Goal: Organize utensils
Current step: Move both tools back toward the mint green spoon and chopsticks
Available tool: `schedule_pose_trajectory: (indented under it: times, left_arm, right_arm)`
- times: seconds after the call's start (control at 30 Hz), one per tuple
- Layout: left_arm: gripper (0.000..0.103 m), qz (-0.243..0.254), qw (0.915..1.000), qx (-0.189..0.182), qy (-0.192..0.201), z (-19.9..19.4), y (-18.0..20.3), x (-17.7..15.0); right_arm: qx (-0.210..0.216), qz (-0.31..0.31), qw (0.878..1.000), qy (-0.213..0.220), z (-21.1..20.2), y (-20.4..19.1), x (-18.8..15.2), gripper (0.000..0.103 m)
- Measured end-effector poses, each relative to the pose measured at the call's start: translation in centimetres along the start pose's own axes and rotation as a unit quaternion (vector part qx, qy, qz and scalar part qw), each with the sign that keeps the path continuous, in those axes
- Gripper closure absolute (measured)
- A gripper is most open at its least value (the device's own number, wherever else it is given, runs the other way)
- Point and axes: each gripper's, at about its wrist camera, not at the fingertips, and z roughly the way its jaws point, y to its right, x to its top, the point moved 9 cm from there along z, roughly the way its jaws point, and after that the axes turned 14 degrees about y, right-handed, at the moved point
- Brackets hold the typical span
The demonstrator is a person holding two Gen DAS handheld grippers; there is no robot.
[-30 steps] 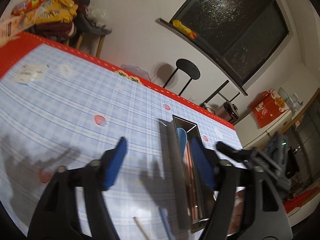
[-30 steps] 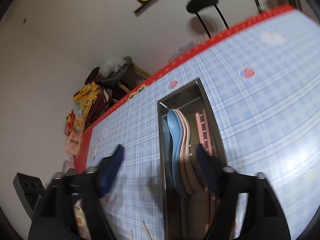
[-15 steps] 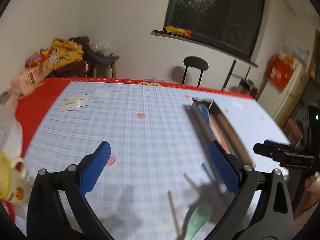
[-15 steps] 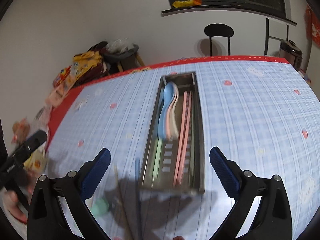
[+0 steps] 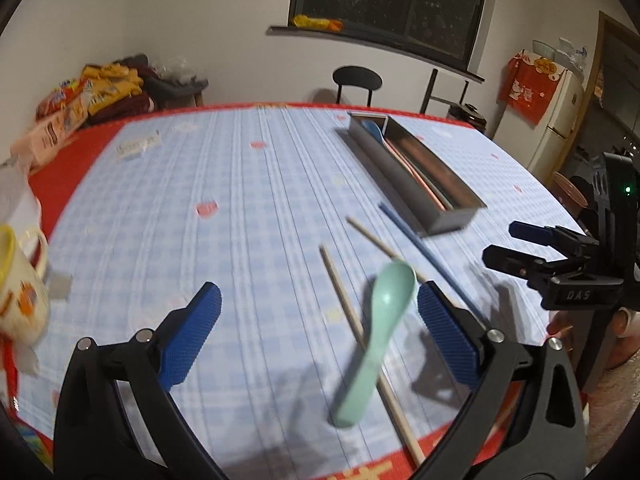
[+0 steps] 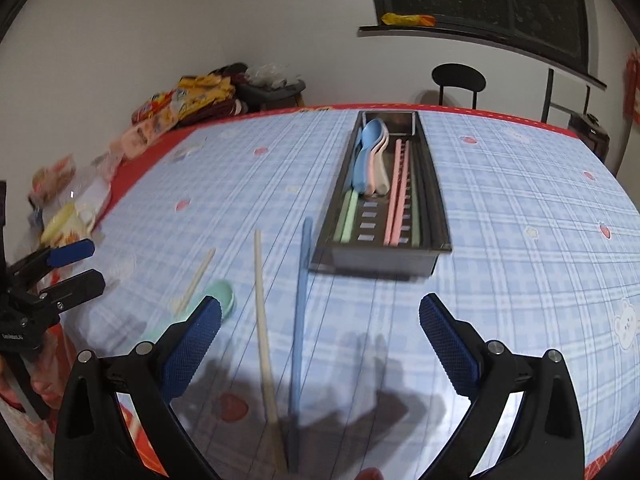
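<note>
A long metal utensil tray (image 6: 436, 216) lies on the checked tablecloth with blue and pink spoons (image 6: 370, 152) and pink and green chopsticks inside; it also shows in the left wrist view (image 5: 384, 160). Loose on the cloth near the front edge lie a mint green spoon (image 5: 378, 332), two beige chopsticks (image 5: 348, 308) and a blue chopstick (image 6: 299, 320). My left gripper (image 5: 318, 330) is open above the cloth, the green spoon between its fingers' span. My right gripper (image 6: 320, 338) is open above the beige chopstick (image 6: 264, 328) and blue chopstick, in front of the tray.
A yellow-rimmed mug (image 5: 18, 292) stands at the left table edge. Snack bags (image 5: 80, 96) pile at the far left corner. A black chair (image 5: 356, 80) stands behind the table and a fridge (image 5: 556, 128) at the right.
Both grippers have pulled back toward the near table edge and levelled out. The loose green spoon and chopsticks have come into view in front of them.
</note>
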Motion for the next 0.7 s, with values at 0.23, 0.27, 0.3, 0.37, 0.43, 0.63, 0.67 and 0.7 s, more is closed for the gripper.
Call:
schedule_pose_trajectory:
  times: [0.23,0.27,0.3,0.37,0.43,0.63,0.67,0.7]
  left_arm:
    - [0.006,0.004,1.0,-0.003,-0.008,-0.2,-0.1,-1.8]
    - [0.006,0.006,1.0,0.0,-0.004,-0.4,-0.2,-1.7]
    - [0.006,0.006,1.0,0.004,0.0,-0.5,-0.3,-1.5]
    - [0.006,0.014,0.9998,0.012,0.003,-0.6,-0.5,-1.5]
    - [0.006,0.025,0.9996,0.013,0.003,-0.6,-0.4,-1.7]
    - [0.006,0.043,0.9984,-0.036,0.01,-0.9,1.2,-1.9]
    - [0.007,0.045,0.998,-0.043,0.013,-1.0,1.4,-1.8]
    - [0.007,0.049,0.9976,-0.047,0.017,-1.1,1.6,-1.7]
  right_arm:
    - [0.006,-0.026,0.999,-0.018,-0.4,-1.3,-1.9,0.006]
    - [-0.002,-0.034,0.999,-0.02,-0.3,-1.1,-2.1,0.006]
    - [-0.009,-0.039,0.999,-0.022,-0.2,-1.0,-2.2,0.006]
    - [-0.007,-0.045,0.999,-0.026,-0.1,-1.0,-2.5,0.006]
    - [0.005,-0.05,0.999,-0.022,-0.3,-1.2,-2.4,0.008]
    - [0.034,-0.093,0.994,-0.036,0.1,-3.3,-3.0,0.046]
    - [0.039,-0.097,0.994,-0.039,0.2,-3.6,-3.2,0.051]
    - [0.045,-0.101,0.993,-0.043,0.3,-3.9,-3.4,0.054]
